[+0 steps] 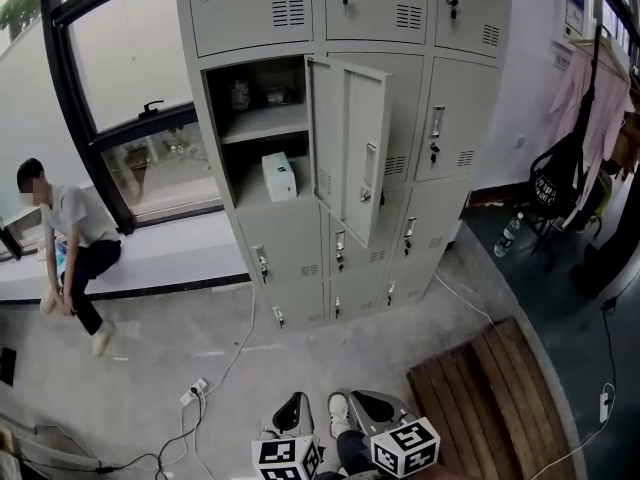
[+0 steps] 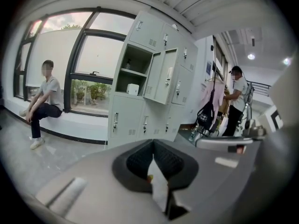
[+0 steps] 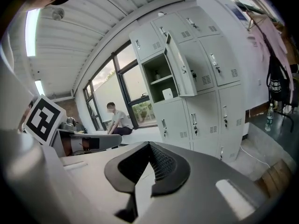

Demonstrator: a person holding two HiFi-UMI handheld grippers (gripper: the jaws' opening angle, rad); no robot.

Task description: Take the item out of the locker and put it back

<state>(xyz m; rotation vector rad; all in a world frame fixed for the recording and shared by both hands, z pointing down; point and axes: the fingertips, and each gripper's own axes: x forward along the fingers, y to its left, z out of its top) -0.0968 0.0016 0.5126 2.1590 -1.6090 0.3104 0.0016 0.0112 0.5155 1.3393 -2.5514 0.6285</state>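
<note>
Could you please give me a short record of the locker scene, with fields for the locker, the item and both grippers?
Locker: one door open
Item: white box, on the open compartment's lower shelf
Left gripper: shut, empty, short of the locker
Right gripper: shut, empty, short of the locker
Bystander: person seated by the window

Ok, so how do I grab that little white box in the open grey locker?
I'd pinch the small white box across its two upright sides, coming straight in from the front. It stands on the lower shelf, and the open grey door blocks the right.
</note>
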